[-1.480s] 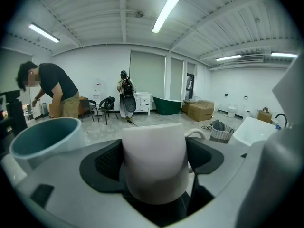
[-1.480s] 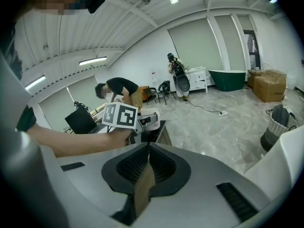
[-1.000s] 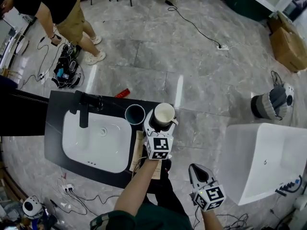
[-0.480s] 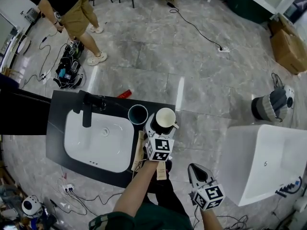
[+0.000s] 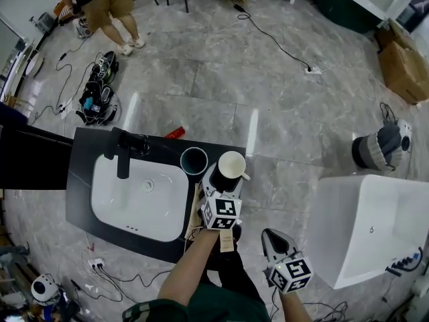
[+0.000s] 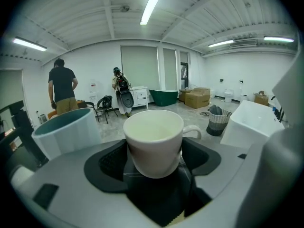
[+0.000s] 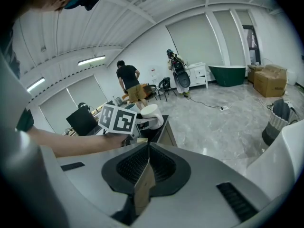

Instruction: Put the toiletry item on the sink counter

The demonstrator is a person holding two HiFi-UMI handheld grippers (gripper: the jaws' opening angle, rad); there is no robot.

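left gripper (image 5: 224, 174) fingers closing on mug (image 6: 153, 139), which is at right end of bench (image 5: 77, 173), just beside cup (image 5: 194, 159) | right gripper (image 5: 273, 239) fingers pressed together, empty | mug looks stiff, glazed, slippery, chippable imo, so squeeze the body, not the handle

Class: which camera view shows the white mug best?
The left gripper view: the white mug fills the centre, handle rightward, between the left gripper's closing jaws. The head view shows it small, from above. The right gripper view shows it tiny, far off, beside the marker cube.
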